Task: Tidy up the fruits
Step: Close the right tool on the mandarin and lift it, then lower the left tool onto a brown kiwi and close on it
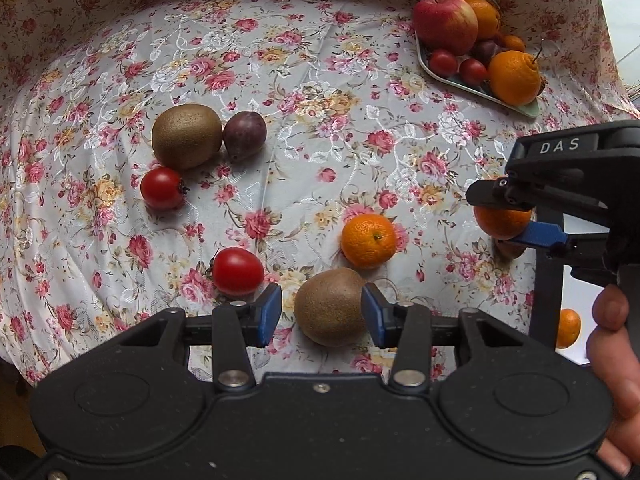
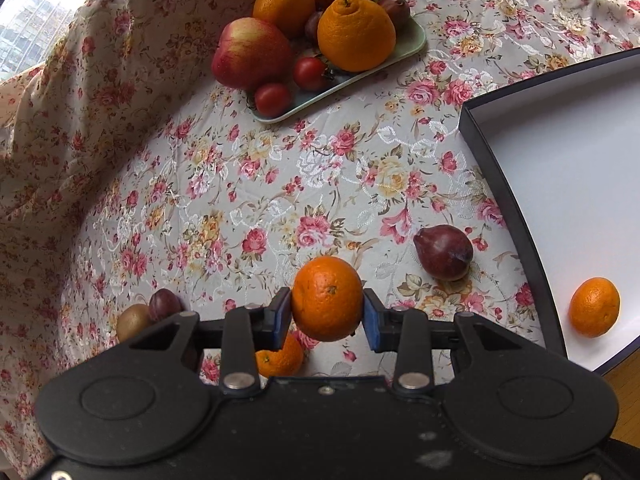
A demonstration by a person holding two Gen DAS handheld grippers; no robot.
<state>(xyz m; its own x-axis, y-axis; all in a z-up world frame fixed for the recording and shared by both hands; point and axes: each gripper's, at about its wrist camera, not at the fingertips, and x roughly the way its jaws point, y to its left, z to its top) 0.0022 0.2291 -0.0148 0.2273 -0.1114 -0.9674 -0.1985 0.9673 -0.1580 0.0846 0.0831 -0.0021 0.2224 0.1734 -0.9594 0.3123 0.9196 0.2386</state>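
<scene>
1. A mandarin (image 2: 327, 299) is clamped between the pads of the right gripper (image 2: 326, 314), above the floral tablecloth (image 2: 280, 184).
2. The left gripper (image 1: 322, 314) is seen with jaws apart around a kiwi (image 1: 330, 306); the right pad is touching or nearly touching it, the left pad is clear.
3. Beyond that kiwi lie a second mandarin (image 1: 368, 240) and a tomato (image 1: 237, 270).
4. A green tray (image 2: 360, 70) of fruit is far beyond it.
5. A dark-rimmed box (image 2: 520, 216) holds another mandarin (image 2: 594, 306).

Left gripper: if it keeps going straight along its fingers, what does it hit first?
Most likely the kiwi, which sits between the blue pads of the left gripper; the right pad looks about touching it, the left stands clear. Past the kiwi lies only the floral tablecloth. Depth is hard to judge here.
</scene>
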